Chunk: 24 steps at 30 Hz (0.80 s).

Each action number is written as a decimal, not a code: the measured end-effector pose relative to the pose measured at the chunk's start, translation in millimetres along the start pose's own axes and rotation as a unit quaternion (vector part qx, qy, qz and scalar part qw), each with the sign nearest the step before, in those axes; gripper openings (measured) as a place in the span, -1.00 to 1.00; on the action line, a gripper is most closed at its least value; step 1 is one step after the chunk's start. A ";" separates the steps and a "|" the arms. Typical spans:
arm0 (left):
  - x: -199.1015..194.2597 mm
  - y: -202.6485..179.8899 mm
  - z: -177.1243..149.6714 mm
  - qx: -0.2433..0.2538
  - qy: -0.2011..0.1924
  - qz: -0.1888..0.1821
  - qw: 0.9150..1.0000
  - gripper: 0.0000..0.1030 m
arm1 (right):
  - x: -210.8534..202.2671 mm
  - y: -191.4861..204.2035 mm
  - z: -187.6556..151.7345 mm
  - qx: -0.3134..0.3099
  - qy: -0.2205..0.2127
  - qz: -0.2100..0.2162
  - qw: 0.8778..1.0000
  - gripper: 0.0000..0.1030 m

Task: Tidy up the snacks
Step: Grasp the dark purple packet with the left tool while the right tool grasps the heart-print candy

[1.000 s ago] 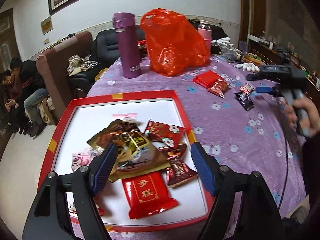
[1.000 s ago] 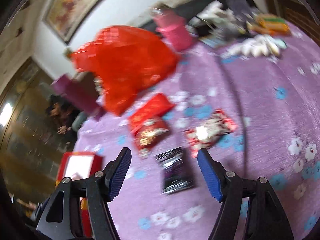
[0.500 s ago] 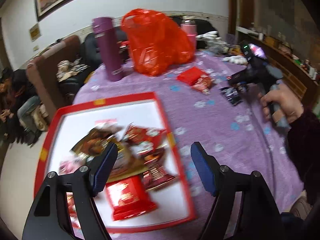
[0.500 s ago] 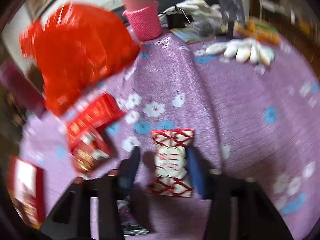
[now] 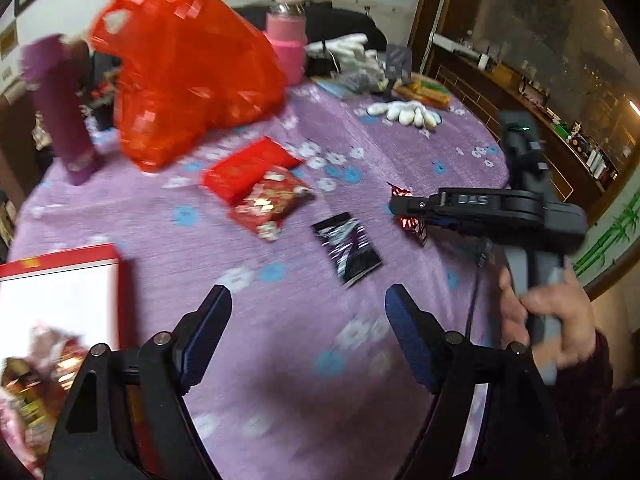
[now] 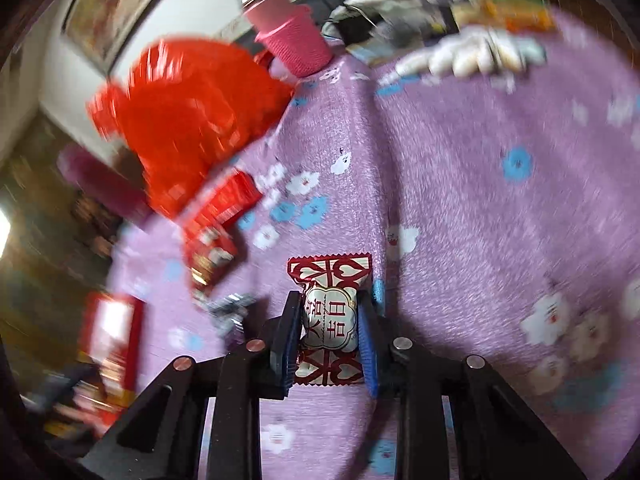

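Observation:
My right gripper [image 6: 330, 334] is shut on a red-and-white candy packet [image 6: 329, 320], just above the purple cloth; it also shows in the left wrist view [image 5: 408, 216], where the packet [image 5: 412, 226] pokes out below its tip. My left gripper [image 5: 308, 336] is open and empty over the cloth. A black snack packet [image 5: 348, 248] lies just ahead of it. A flat red packet [image 5: 250, 168] and a red patterned packet [image 5: 268, 204] lie further back. The red tray [image 5: 60, 264] with several snacks is at the left.
A red plastic bag [image 5: 188, 76], a purple flask [image 5: 56, 104] and a pink flask [image 5: 286, 46] stand at the back of the table. White gloves [image 5: 404, 112] and clutter lie at the back right. The table edge runs along the right.
My right gripper has closed on the red-and-white candy packet. My left gripper has swung right, from over the tray to over the cloth near the black packet.

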State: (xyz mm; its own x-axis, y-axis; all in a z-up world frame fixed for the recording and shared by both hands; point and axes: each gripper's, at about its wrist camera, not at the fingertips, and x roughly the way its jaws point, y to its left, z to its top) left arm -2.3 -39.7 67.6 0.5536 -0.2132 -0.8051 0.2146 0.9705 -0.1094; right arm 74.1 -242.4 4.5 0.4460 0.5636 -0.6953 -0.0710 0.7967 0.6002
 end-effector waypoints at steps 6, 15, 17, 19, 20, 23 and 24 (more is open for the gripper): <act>43.7 -29.2 20.7 -0.004 0.007 0.025 1.000 0.54 | -18.8 -3.1 2.3 0.030 -0.030 0.052 0.998 -0.48; 90.0 -35.6 25.1 -0.011 0.022 0.057 0.998 0.54 | -29.8 -8.6 7.6 0.053 -0.048 0.067 0.995 -0.47; 94.9 -32.1 22.2 -0.013 0.022 0.060 0.998 0.53 | -30.4 -7.3 7.7 0.051 -0.049 0.066 0.995 -0.47; 94.0 -27.8 19.6 -0.011 0.007 0.067 0.998 0.50 | -30.5 -8.0 7.9 0.051 -0.048 0.067 0.995 -0.46; 94.5 -25.8 19.1 -0.012 0.005 0.069 0.998 0.35 | -30.4 -7.7 7.9 0.050 -0.047 0.067 0.995 -0.46; 90.8 -20.4 19.3 -0.002 -0.006 0.068 0.998 -0.14 | -29.6 -6.3 7.1 0.047 -0.044 0.063 0.996 -0.45; 89.5 -18.8 19.5 0.001 -0.007 0.066 0.998 -0.41 | -28.0 -5.4 7.2 0.046 -0.043 0.063 0.996 -0.45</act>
State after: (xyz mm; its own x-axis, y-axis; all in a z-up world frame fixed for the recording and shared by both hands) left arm 58.9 -79.2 9.0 0.5882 -0.0848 -0.8043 0.1403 0.9901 -0.0018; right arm 68.4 -264.1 23.5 0.5132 0.6337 -0.5788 -0.0504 0.6955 0.7168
